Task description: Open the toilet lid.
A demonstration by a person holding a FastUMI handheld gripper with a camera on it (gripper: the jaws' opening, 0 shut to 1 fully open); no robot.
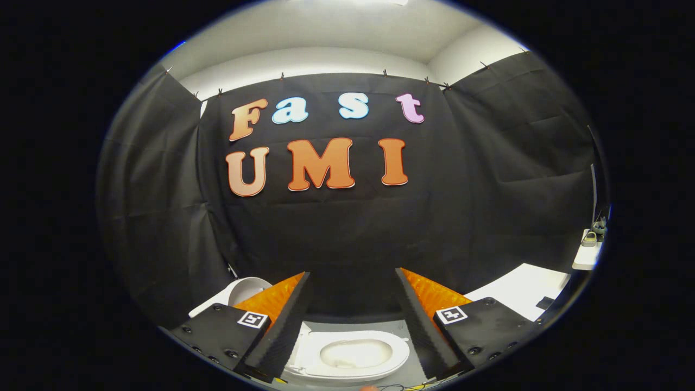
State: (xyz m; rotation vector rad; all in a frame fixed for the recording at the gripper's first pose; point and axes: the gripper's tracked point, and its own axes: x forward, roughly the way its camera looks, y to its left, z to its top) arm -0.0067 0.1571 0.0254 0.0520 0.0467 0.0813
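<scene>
The tool [353, 326] is hovering with its fingers spread wide, gripping nothing, and is looking down from above. Between and below the fingers the white oval ceramic toilet [347, 355] is showing its seat ring and bowl, so its rounded white plastic lid [247, 290], rising beyond the left finger, is seemingly standing raised already. If so, the task looks met; I judge no further lifting needed

The gripper [353, 282] is held wide apart, empty, above the toilet [350, 355]. The toilet's seat and bowl are seen between the fingers.
</scene>
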